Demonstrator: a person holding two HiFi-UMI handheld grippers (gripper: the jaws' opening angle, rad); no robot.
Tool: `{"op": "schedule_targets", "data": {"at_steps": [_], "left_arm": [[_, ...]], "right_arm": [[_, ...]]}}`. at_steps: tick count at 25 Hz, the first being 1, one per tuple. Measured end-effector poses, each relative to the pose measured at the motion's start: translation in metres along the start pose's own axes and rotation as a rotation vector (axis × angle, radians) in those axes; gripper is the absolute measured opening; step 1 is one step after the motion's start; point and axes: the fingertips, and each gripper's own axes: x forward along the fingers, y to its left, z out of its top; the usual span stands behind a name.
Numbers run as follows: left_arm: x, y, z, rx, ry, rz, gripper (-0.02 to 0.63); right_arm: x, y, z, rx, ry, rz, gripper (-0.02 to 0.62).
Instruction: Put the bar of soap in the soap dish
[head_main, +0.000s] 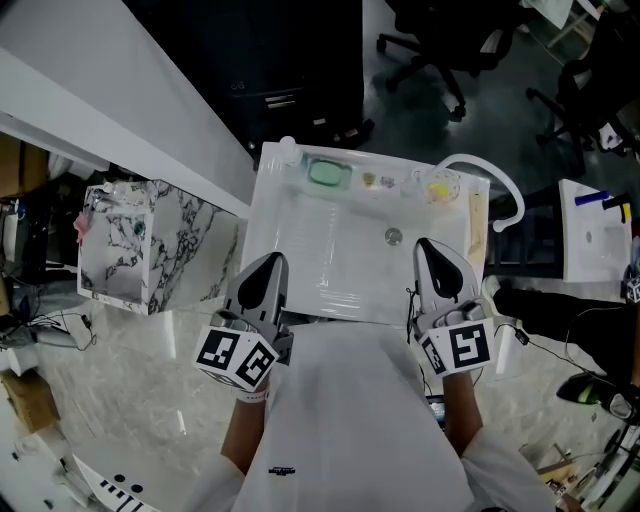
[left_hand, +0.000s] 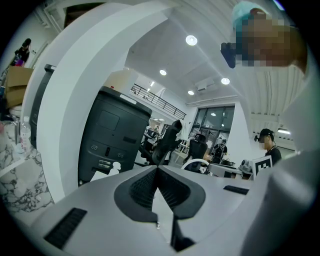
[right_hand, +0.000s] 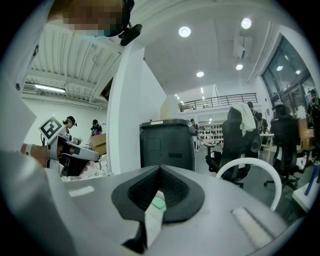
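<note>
A green bar of soap (head_main: 328, 174) lies in a pale oval soap dish (head_main: 308, 181) on the far rim of the white sink (head_main: 300, 250). Both grippers hover side by side at the sink's near edge, well short of the dish. My left gripper (head_main: 262, 283) (left_hand: 157, 167) has its jaws closed tip to tip with nothing between them. My right gripper (head_main: 440, 270) (right_hand: 160, 167) is likewise shut and empty. In the right gripper view a sliver of the green soap (right_hand: 158, 202) shows through the slot below the tips.
A white curved faucet (head_main: 497, 182) arches over the sink's far right corner. A clear dish with something yellow (head_main: 440, 185) sits on the far rim. The drain (head_main: 393, 236) is mid-basin. A marble-patterned box (head_main: 130, 245) stands to the left, and office chairs (head_main: 440, 55) stand beyond.
</note>
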Motion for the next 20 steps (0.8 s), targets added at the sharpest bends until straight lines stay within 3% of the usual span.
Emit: {"op": "schedule_targets", "data": {"at_steps": [20], "left_arm": [[0.0036, 0.002, -0.0014, -0.009, 0.002, 0.008, 0.005]], "right_arm": [[0.0022, 0.0006, -0.0015, 0.0, 0.015, 0.016, 0.012]]}}
